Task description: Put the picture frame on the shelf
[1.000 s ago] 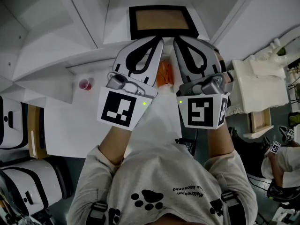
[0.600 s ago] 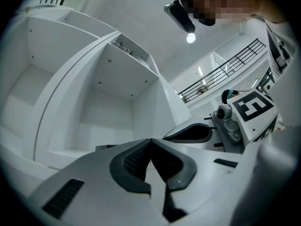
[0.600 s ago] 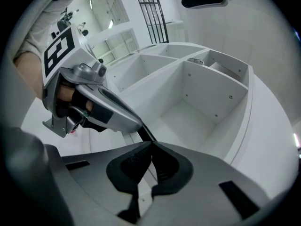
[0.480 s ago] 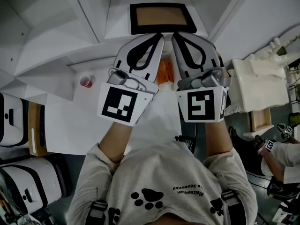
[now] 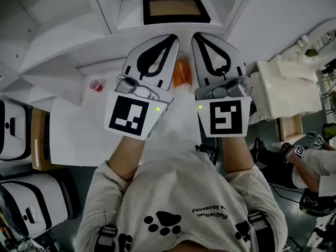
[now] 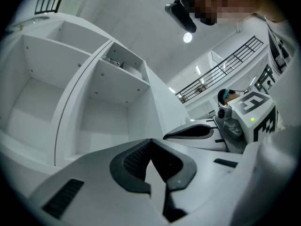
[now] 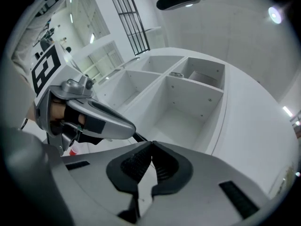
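Observation:
The picture frame (image 5: 176,9), black-edged with a brown middle, lies flat on a white shelf board (image 5: 131,22) at the top of the head view. My left gripper (image 5: 172,37) and right gripper (image 5: 195,37) hover side by side just short of it, tips pointing at its near edge without touching. Both are shut with nothing between the pads, as the left gripper view (image 6: 150,142) and the right gripper view (image 7: 151,145) confirm. The frame does not show in either gripper view.
White shelf compartments (image 6: 108,107) (image 7: 188,102) rise ahead of both grippers. An orange object (image 5: 181,73) lies on the white table (image 5: 79,135) below the grippers, a small red cup (image 5: 96,84) to its left. A cream block (image 5: 283,88) and another person's sleeve (image 5: 320,164) are at the right.
Both grippers have drawn back a little from the frame, leaving a gap where their tips were at its near edge. The frame stays on the shelf.

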